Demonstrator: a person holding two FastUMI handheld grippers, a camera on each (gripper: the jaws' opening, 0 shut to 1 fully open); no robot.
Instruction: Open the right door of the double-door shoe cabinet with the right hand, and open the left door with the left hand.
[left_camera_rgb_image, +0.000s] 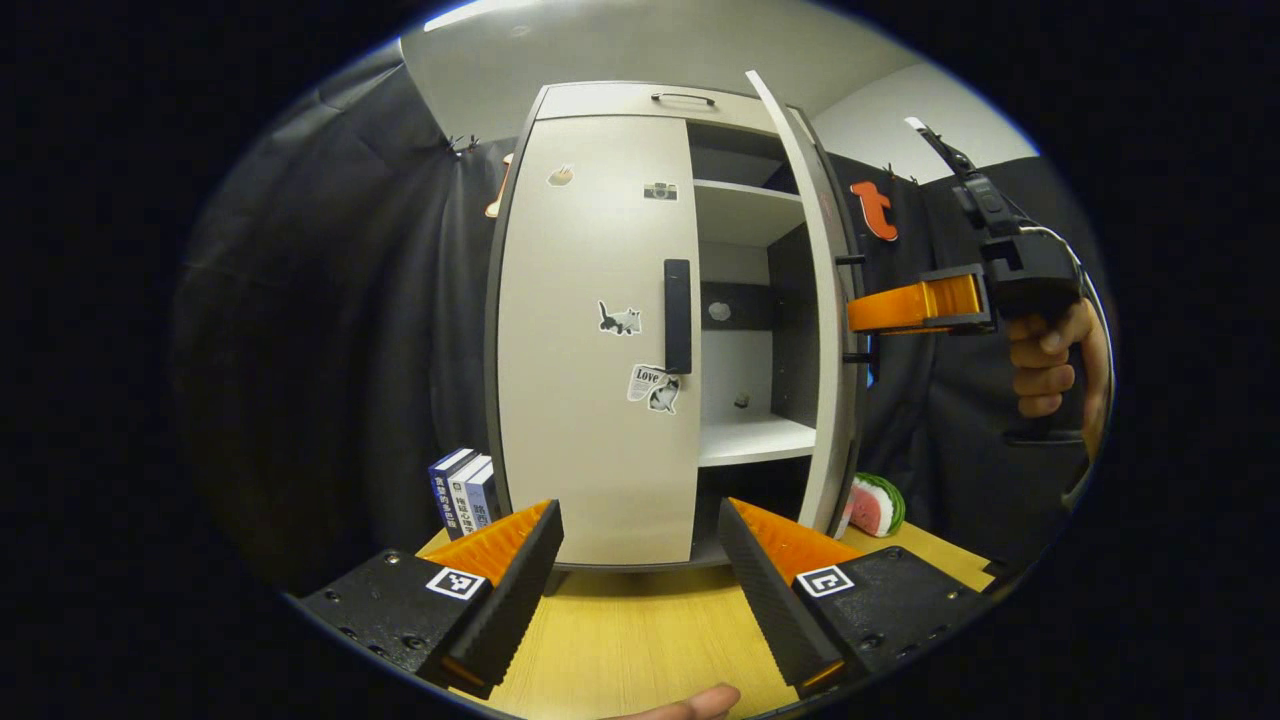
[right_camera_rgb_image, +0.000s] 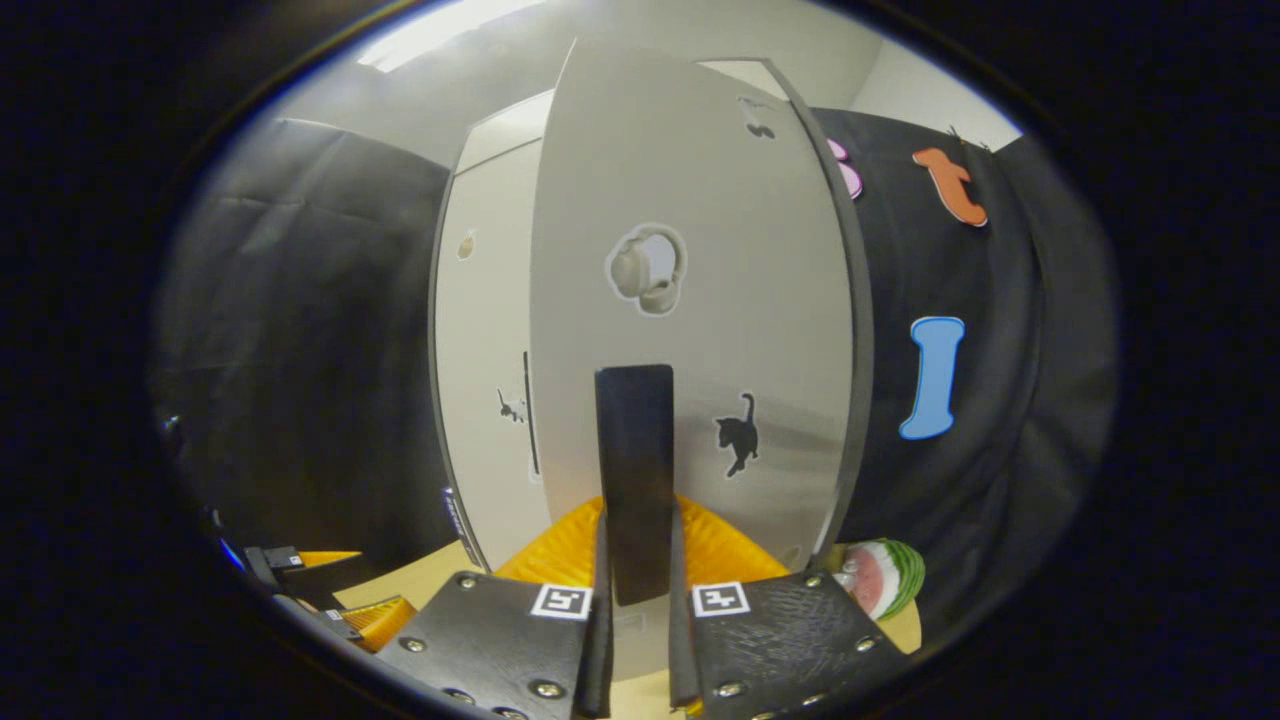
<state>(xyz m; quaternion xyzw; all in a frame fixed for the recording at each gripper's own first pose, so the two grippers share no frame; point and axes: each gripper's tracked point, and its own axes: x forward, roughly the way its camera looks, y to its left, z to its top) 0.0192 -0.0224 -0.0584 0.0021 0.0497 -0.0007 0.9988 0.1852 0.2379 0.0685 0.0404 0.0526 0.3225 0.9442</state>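
Note:
The pale shoe cabinet stands on a wooden table. Its left door is closed and carries a black vertical handle. My left gripper is open, low in front of that door and short of the handle, holding nothing. The right door is swung out, showing the shelves. In the left gripper view my right gripper, held by a hand, reaches to that door's outer face. In the right gripper view the right door is close ahead, and my right gripper is shut on its black handle.
A few upright books stand left of the cabinet's foot. A watermelon-slice toy lies at its right foot, under the open door. The wooden table runs toward me. Black cloth hangs behind and beside the cabinet.

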